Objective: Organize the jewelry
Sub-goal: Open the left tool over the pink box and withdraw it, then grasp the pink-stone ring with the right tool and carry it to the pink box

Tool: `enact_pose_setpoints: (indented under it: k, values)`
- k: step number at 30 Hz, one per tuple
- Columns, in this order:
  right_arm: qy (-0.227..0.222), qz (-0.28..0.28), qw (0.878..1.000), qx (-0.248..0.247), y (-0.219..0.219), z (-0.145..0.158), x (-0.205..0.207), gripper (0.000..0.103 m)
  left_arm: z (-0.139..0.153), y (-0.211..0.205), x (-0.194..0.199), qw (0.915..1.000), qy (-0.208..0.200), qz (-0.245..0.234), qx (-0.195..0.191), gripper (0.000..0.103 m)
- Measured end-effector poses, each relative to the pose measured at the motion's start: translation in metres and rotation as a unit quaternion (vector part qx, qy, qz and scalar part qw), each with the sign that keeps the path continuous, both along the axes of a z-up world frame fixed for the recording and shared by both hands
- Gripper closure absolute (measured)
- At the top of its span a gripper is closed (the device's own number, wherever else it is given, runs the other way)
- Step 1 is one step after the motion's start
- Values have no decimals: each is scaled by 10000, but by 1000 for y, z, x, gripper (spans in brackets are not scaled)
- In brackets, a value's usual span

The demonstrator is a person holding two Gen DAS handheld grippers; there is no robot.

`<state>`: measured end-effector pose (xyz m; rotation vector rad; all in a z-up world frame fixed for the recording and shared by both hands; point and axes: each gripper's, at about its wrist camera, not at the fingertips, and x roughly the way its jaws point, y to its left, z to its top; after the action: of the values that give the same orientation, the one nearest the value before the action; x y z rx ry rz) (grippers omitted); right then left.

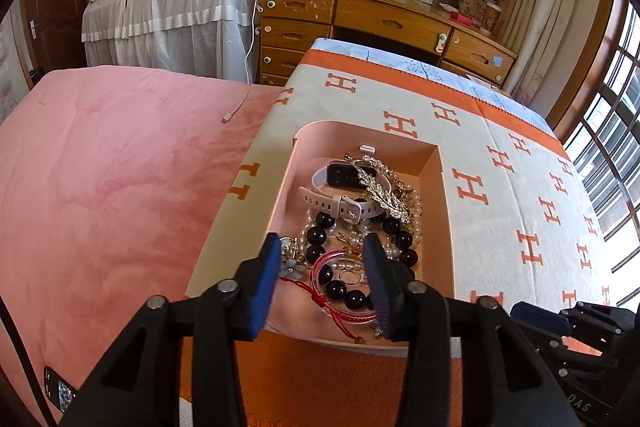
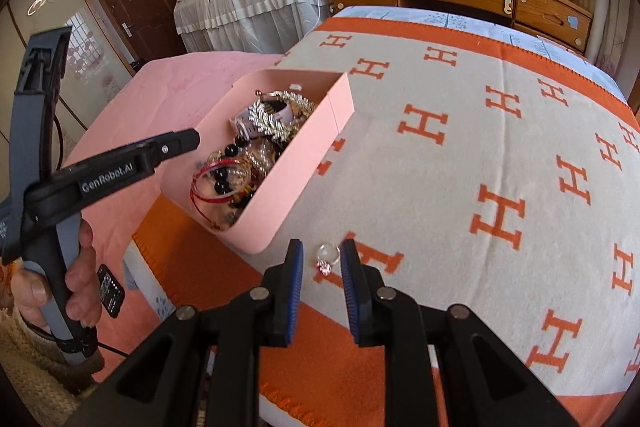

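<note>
The left gripper is held open over the jewelry heap in the pink box, while a small clear ring on the blanket lies ungrasped between the right gripper's parted jaws, so closing on it seems needed next.

A bed carries everything here. Its near side is covered by a cream blanket with orange H letters and a broad orange border, and a pink quilt covers the part beside it. On the blanket sits an open pink box heaped with jewelry, standing close to the blanket's edge, next to the quilt. Just beside the box's near corner, a small clear ring with a pink charm lies on the blanket by itself. On the quilt lie the end of a white charging cable and, near the bed's edge, a dark phone.
</note>
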<state>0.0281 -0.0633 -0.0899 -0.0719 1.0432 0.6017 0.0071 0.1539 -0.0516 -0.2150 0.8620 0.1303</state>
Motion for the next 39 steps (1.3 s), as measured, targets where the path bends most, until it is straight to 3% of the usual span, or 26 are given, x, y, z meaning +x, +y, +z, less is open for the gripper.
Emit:
enact_pose_setpoints:
  k: [10, 32, 34, 35, 39]
  values:
    - [372, 56, 9992, -132, 4, -29, -3, 83, -2, -15, -4, 9996, -84, -180, 199, 56]
    - [-868, 296, 9923, -833, 34, -33, -20, 83, -5, -9, -3, 9997, -79, -216, 56, 53]
    - [-878, 276, 9924, -815, 32, -32, -19, 88, -5, -8, -3, 9997, -85, -212, 46, 53]
    - [-871, 264, 9926, -799, 31, -33, -19, 95, -5, -8, -3, 9997, -86, -214, 48, 53]
    - [-848, 248, 9934, -728, 29, -32, -20, 95, -5, -8, -3, 9997, -86, -218, 50, 53]
